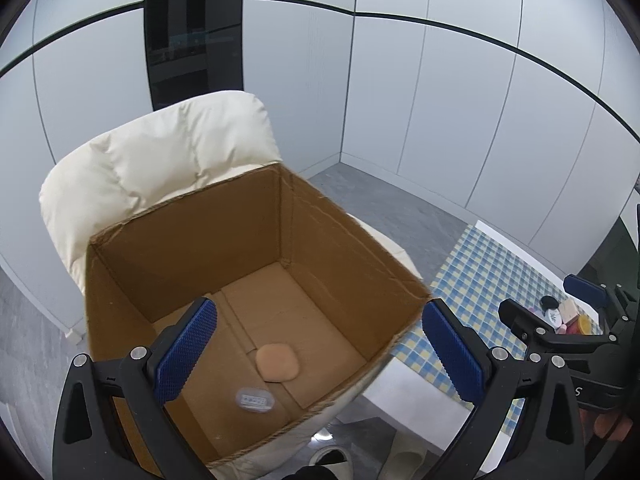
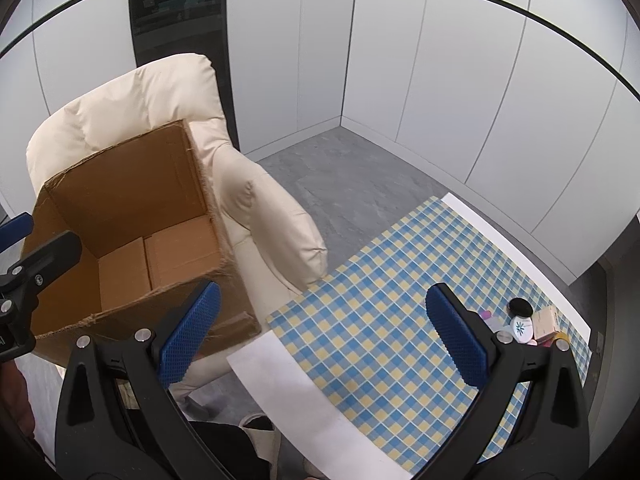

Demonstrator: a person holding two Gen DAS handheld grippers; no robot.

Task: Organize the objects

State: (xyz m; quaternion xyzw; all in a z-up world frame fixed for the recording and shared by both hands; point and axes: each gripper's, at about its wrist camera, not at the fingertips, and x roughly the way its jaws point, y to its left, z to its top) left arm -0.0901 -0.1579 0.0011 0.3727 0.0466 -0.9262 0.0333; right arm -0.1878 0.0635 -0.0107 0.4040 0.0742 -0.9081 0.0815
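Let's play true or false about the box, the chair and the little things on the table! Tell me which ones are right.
1. The box sits on the chair. True.
2. The box is empty. False: a tan pad and a small clear disc lie on its floor.
3. The left gripper is open and holds nothing. True.
4. The right gripper is shut on a black puck. False: it is open, and the puck rests on the checked cloth.
5. The small items are bunched near the table's far corner. True.
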